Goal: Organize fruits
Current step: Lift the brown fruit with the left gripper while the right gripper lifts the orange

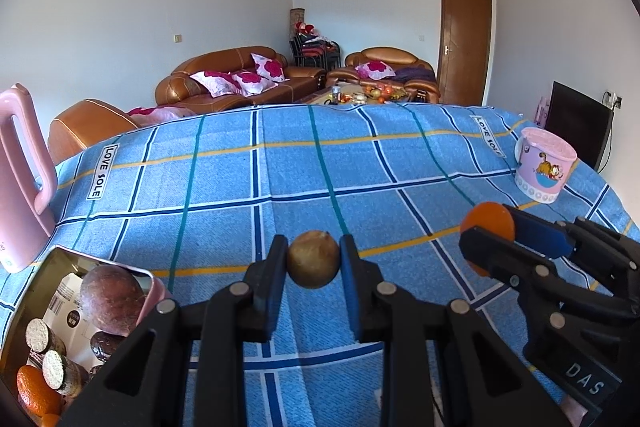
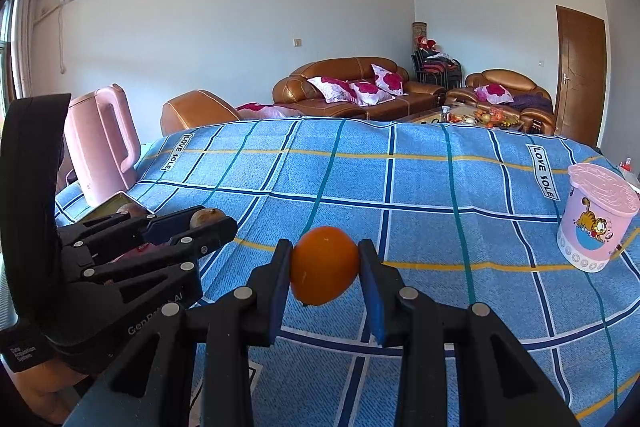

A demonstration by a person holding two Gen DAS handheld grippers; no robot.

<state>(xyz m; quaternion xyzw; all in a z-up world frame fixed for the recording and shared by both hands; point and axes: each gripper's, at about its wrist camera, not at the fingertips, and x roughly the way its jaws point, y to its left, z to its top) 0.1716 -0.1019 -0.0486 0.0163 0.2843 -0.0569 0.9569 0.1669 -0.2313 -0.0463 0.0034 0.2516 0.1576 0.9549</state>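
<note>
Two fruits are held clear of the blue checked cloth point(image 1: 224, 187): the left gripper point(image 1: 313, 259) is clamped on a brownish round fruit point(image 1: 313, 259), the right gripper point(image 2: 325, 266) on an orange point(image 2: 325, 266). In the right wrist view the brownish fruit sits at 9 o'clock, mostly hidden behind the left fingers. Only the left wrist view looks into the metal tin point(image 1: 100, 263) at 8 o'clock, cut off by the frame, holding a reddish fruit point(image 1: 112, 301), another orange and round biscuits; its label is hard to read. A pink kettle point(image 2: 102, 143) stands beyond the tin; a lidded cartoon cup point(image 2: 598, 217) is at 3 o'clock.
</note>
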